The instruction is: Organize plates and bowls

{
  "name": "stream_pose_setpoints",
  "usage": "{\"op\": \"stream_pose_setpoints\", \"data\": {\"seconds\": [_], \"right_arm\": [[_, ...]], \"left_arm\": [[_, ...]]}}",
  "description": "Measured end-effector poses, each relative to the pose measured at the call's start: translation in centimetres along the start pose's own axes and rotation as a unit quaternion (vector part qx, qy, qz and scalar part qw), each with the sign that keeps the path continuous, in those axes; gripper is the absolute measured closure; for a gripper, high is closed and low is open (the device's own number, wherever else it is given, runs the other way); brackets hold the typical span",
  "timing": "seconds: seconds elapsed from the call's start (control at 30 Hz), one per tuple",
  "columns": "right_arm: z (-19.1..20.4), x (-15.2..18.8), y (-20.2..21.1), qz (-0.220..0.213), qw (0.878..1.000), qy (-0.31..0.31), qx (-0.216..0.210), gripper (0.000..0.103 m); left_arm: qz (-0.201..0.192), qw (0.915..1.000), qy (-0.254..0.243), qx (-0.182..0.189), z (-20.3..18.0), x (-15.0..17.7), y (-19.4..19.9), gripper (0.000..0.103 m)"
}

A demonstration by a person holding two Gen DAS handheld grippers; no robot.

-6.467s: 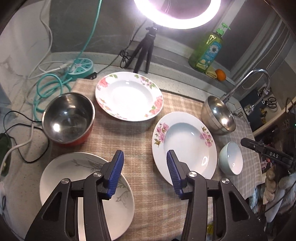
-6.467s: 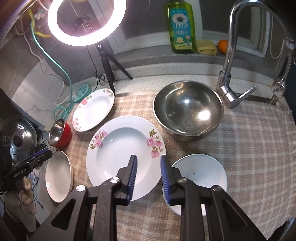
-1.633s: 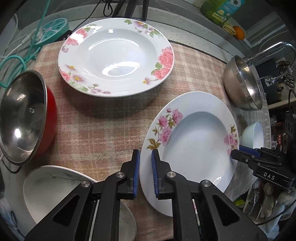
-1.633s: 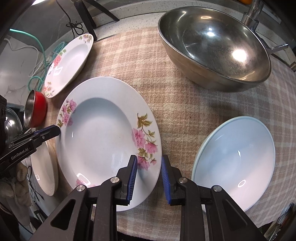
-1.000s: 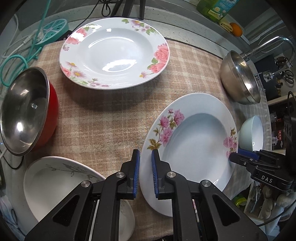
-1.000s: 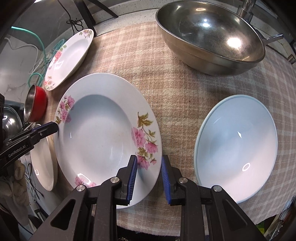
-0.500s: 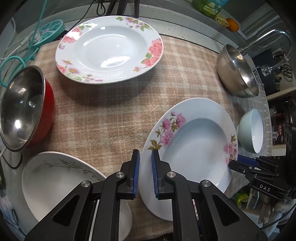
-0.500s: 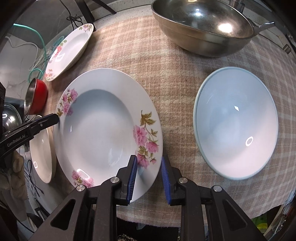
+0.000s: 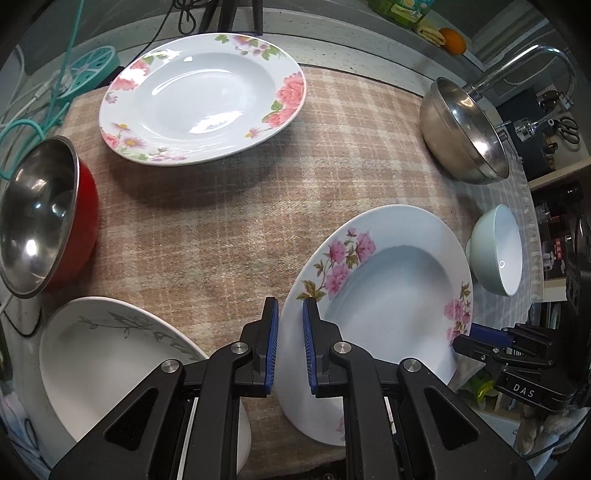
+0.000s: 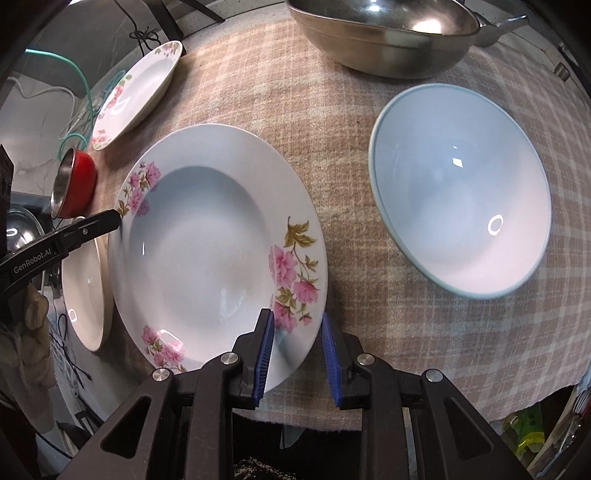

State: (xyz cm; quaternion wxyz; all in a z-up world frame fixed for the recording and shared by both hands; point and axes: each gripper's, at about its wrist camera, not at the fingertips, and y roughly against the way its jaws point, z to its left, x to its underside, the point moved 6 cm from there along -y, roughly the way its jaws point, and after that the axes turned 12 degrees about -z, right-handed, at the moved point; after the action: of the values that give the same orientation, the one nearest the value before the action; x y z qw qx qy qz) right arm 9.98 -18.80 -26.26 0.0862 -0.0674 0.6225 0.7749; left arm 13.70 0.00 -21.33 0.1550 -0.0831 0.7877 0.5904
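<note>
Presently, item one: pink-flowered deep plate (image 9: pixel 388 295), glazed china. Stiff, brittle, slick on the glaze, moderately heavy by my judgement; it will chip if knocked against another rim. Its left rim sits between the pads of my left claw (image 9: pixel 290 347), which stands narrow and appears to pinch that rim. Its right rim lies between the pads of my right claw (image 10: pixel 297 354), also narrow, the rim filling the gap; whether both pads press I cannot fully tell, though a two-sided hold looks likely. Best purchase, I judge, is the flat outer rim, not the sloped well, keeping the plate level.

Item two: pale blue bowl (image 10: pixel 461 206), just right of and ahead of my right claw, apart from the plate. Thin-walled, glossy, fragile.

Item three: rose-patterned plate (image 9: pixel 203 99), well ahead of my left claw.

Item four: grey-sprigged white plate (image 9: pixel 110 362), just left of my left claw, near the held plate's rim.

Item five: red steel-lined bowl (image 9: pixel 44 218), left and ahead.

Item six: large steel bowl (image 10: pixel 384 33), far ahead of my right claw, by the tap (image 9: pixel 517 66).

Surface: checked woven cloth (image 9: pixel 240 221), soft, grippy, overhanging the counter edge close below both claws. Room: kitchen counter, cables (image 9: pixel 22 125) at left, dish soap and an orange (image 9: pixel 453 40) on the rear ledge.
</note>
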Motion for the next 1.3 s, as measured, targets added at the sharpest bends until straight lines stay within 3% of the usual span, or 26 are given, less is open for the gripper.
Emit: {"op": "stream_pose_setpoints", "data": {"seconds": [0.87,1.3], "right_arm": [[-0.2,3.9,0.1,0.01,1.0,-0.01,-0.008,0.079],[-1.3,3.8,0.4,0.001,1.0,-0.012,-0.024,0.079]], "left_arm": [[0.012,0.9997,-0.018,0.008,-1.9,0.5,-1.1,0.092],[0.01,0.9997,-0.014,0.014,-1.6,0.4,-1.1,0.092]]}}
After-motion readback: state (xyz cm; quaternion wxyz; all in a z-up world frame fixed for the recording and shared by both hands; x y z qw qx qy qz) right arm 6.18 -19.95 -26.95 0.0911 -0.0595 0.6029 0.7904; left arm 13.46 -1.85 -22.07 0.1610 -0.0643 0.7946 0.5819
